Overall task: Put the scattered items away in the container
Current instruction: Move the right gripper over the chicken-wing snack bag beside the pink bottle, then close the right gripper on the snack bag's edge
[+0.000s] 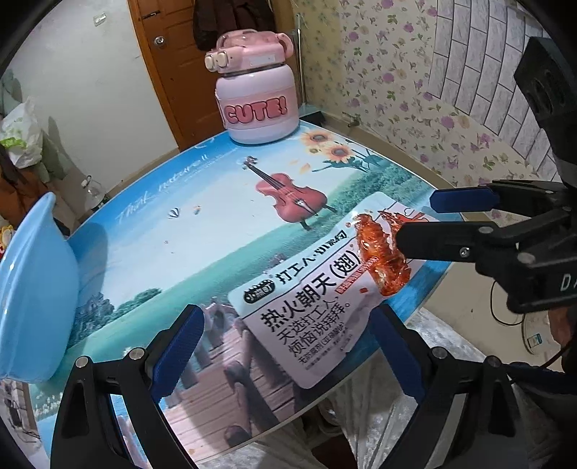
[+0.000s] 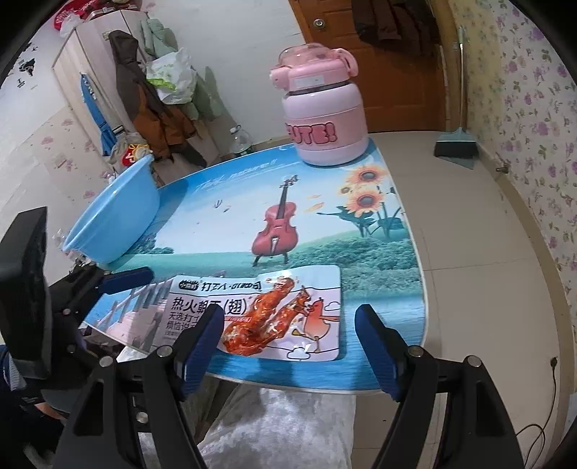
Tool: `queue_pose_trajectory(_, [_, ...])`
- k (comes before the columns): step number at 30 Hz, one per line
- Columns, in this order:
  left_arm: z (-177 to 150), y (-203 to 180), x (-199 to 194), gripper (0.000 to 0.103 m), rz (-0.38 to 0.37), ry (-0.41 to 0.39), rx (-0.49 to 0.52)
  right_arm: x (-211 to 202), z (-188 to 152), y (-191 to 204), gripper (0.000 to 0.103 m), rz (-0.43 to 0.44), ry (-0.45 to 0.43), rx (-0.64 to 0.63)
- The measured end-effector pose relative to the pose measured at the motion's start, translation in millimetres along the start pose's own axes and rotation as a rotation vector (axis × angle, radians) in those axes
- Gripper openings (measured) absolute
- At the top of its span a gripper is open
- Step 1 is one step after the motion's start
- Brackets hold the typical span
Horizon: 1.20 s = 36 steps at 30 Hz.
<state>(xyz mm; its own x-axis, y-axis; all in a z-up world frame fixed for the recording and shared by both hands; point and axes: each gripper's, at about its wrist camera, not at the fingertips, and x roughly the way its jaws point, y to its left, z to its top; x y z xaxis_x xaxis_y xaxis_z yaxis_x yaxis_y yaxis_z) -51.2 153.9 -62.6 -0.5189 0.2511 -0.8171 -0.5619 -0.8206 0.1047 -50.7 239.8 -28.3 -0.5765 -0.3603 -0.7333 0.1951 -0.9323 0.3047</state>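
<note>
While both grippers gape, the snack packet [image 2: 259, 317] lies flat beneath them.

A wooden door [image 2: 364, 65] with a round knob [image 2: 318, 23] is seen at the top centre. A broom [image 2: 455, 144] is propped by the flowered wallpaper [image 2: 533, 108] at upper right. Coats [image 2: 151, 108] and a plastic bag [image 2: 173, 77] are piled at upper left, and a clear bottle [image 2: 239, 141] is stood on the floor below them.

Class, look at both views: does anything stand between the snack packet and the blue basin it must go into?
Nothing visible does. The packet lies flat at the near table edge; the basin sits at the table's left edge. Only bare printed tabletop lies between. The pink jug stands far back, off that path.
</note>
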Motion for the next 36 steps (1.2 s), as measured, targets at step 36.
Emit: queue_pose_trajectory(36, [-4, 6, 15, 0.099, -0.083, 0.049, -0.054, 25, 10, -12, 0.076, 0.187, 0.054, 0.143])
